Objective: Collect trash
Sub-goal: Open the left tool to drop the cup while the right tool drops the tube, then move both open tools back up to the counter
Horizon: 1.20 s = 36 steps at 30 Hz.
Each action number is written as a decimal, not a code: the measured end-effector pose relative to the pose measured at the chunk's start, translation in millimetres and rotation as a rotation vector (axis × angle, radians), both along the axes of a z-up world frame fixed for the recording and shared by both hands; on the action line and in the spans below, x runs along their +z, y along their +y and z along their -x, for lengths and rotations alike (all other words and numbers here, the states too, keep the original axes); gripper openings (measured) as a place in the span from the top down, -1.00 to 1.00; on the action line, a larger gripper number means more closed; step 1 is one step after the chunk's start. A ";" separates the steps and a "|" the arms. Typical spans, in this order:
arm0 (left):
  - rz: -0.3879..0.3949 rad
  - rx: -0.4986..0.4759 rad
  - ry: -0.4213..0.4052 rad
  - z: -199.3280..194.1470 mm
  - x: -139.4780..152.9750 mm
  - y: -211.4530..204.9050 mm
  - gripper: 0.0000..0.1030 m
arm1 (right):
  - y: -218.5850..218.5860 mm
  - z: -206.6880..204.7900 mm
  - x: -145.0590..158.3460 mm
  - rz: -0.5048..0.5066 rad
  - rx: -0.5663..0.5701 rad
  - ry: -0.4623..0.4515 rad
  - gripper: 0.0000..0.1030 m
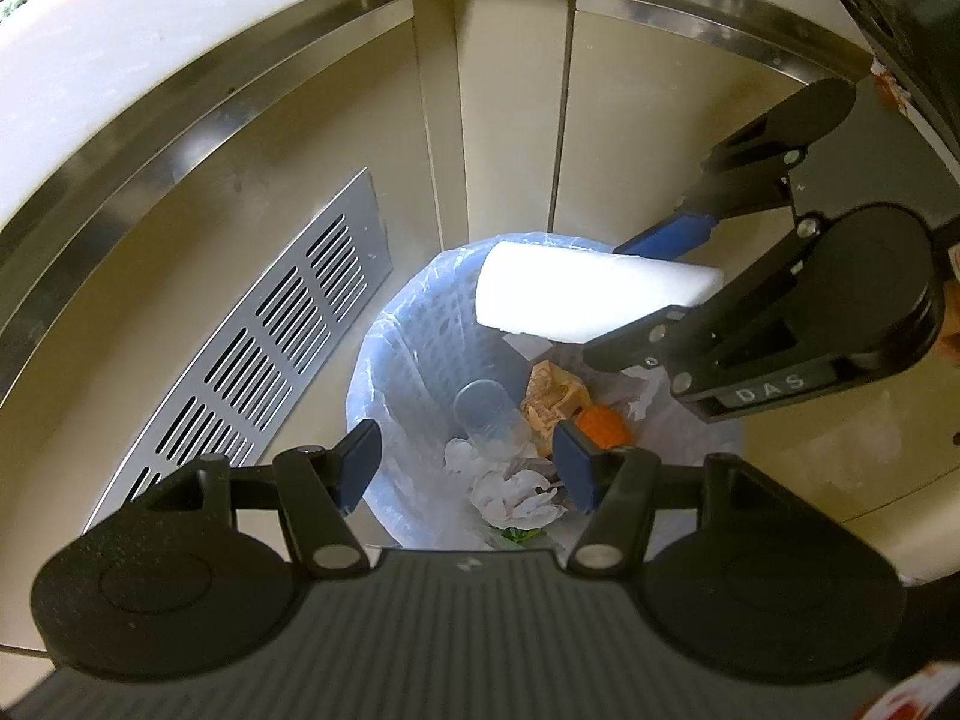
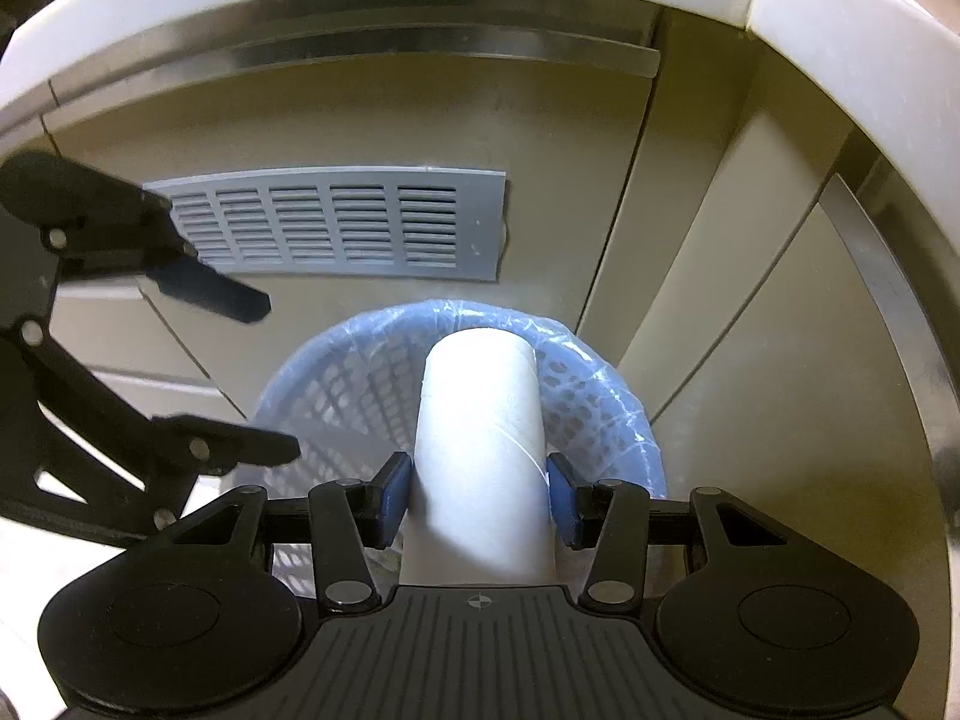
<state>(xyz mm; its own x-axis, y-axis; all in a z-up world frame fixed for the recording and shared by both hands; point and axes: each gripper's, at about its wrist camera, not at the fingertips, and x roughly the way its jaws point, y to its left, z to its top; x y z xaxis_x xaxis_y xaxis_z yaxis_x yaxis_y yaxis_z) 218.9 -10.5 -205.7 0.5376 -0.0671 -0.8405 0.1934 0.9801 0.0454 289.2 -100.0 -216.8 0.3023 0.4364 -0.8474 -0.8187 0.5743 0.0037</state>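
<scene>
- The white tube [image 2: 480, 450] is pinched between the blue pads [image 2: 396, 495] of the right hand-held gripper [image 2: 480, 495]; it is held above the open mouth of the bin [image 2: 606, 384].
- The left hand-held gripper [image 1: 465, 468] is seen spread, with nothing between its pads; it is poised over the bin's near rim.
- The bin, a pale latticed basket lined with a clear bag [image 1: 384, 372], is set on the floor in the corner of the cabinets, below the counter [image 1: 120, 60].
- Inside the bin are seen crumpled white paper [image 1: 516, 492], a clear cup [image 1: 483, 408], a tan wrapper [image 1: 549, 399] and an orange item [image 1: 603, 426].
- A slotted vent [image 2: 336, 222] is fixed to the cabinet panel behind the bin.
</scene>
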 end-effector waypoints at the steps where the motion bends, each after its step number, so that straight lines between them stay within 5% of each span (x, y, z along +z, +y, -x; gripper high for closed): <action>1: 0.000 0.001 0.000 0.2 -0.4 0.1 -0.16 | -0.4 -0.8 0.6 -0.008 -0.001 0.009 0.05; 4: 0.000 0.002 -0.001 1.3 -1.0 0.9 -0.16 | 0.6 -2.5 -0.8 -0.003 -0.011 0.018 -0.32; 21: -0.002 0.027 -0.019 7.5 3.3 4.8 -0.16 | -0.5 -1.4 1.5 0.000 -0.033 0.035 -0.33; 36: 0.047 0.100 -0.147 27.0 70.3 0.7 -0.16 | -13.5 28.3 87.7 -0.091 -0.035 -0.104 -0.33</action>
